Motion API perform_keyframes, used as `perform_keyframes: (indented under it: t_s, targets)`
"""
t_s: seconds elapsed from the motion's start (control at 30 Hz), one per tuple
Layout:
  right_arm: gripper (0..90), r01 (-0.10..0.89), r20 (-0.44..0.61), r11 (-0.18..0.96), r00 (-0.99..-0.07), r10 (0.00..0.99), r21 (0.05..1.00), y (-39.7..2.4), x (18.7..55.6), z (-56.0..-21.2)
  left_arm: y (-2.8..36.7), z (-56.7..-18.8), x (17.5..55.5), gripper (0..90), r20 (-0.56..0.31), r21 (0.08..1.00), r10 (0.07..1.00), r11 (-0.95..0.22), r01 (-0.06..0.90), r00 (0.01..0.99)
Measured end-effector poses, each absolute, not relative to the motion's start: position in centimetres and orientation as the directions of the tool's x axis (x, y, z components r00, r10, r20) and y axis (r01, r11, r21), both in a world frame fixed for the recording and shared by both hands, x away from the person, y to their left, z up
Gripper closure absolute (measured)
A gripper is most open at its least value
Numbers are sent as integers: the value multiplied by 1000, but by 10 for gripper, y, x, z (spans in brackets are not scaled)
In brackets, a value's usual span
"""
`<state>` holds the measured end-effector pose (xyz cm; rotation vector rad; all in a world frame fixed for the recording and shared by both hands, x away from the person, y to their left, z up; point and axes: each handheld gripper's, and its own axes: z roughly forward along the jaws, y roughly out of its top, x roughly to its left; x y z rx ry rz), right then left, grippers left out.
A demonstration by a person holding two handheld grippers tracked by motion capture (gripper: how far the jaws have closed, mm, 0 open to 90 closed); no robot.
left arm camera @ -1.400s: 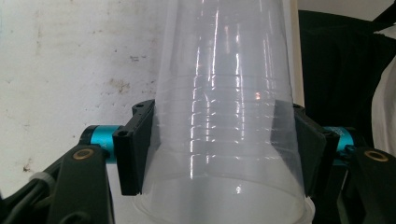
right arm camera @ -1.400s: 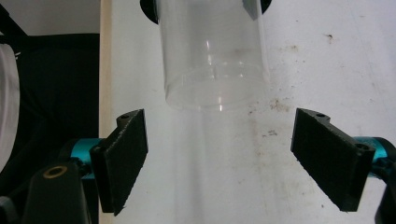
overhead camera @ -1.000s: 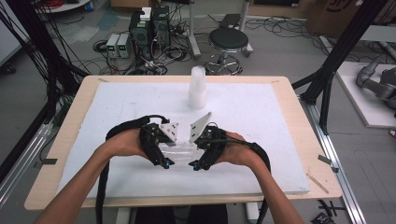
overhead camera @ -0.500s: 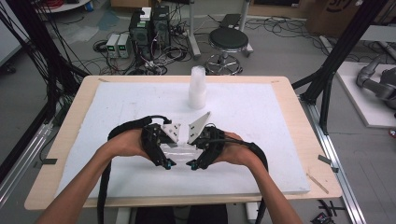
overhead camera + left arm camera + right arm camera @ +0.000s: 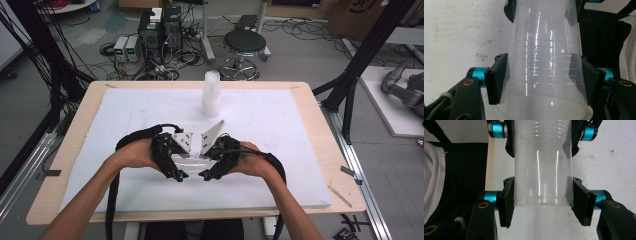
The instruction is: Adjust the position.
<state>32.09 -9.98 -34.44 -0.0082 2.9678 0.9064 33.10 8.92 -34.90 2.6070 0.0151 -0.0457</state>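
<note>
On the left side of the high view, the left hand-held gripper point(image 5: 179, 176) hangs low over the white foam-covered bench point(image 5: 125, 115), near its front edge, borne by the person's left hand point(image 5: 135, 154) with a black cable looping back over the wrist. In the left gripper view its two black jaws press against the ribbed wall of a clear, thin-walled plastic cup point(image 5: 544, 65) near the wide rim, so this gripper is clamped on the cup. The cup lies level between the two grippers, held off the bench surface, and in the high view it shows as a pale, see-through shape point(image 5: 192, 161) between the two grey three-cornered plates. To the right of it, the right hand-held gripper point(image 5: 204, 175) faces the left one, held by the right hand point(image 5: 250, 160). Its jaws have just been closing, and in the right gripper view they sit tight against both sides of the cup's narrow bottom end point(image 5: 542, 182), gripping it, while the left gripper's jaws show farther along on the ribbed part. Farther back, near the middle of the bench and well apart from the hands, a tall white stack of plastic cups point(image 5: 211, 93) stands upright.
</note>
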Motion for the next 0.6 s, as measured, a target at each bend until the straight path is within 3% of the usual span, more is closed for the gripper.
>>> perform_keyframes:
  t_s: [0.07, 0.13, 0.4, 0.6]
  targets:
    - [432, -15, -41, 827, -999, 10, 562, -100, 321, -344, 90, -349, 333, 225, -38, 528, 20, -848, 37, 999]
    - [433, -9, -44, 831, -999, 19, 557, -101, 321, -344, 93, -350, 334, 65, -54, 549, 32, -834, 57, 998]
    - [434, -10, -45, 823, -999, 19, 568, -104, 323, -343, 99, -348, 335, 59, -47, 586, 16, -809, 41, 999]
    - [433, -2, -46, 777, -998, 36, 630, -114, 323, -345, 113, -342, 332, 59, -36, 686, 40, -725, 54, 999]
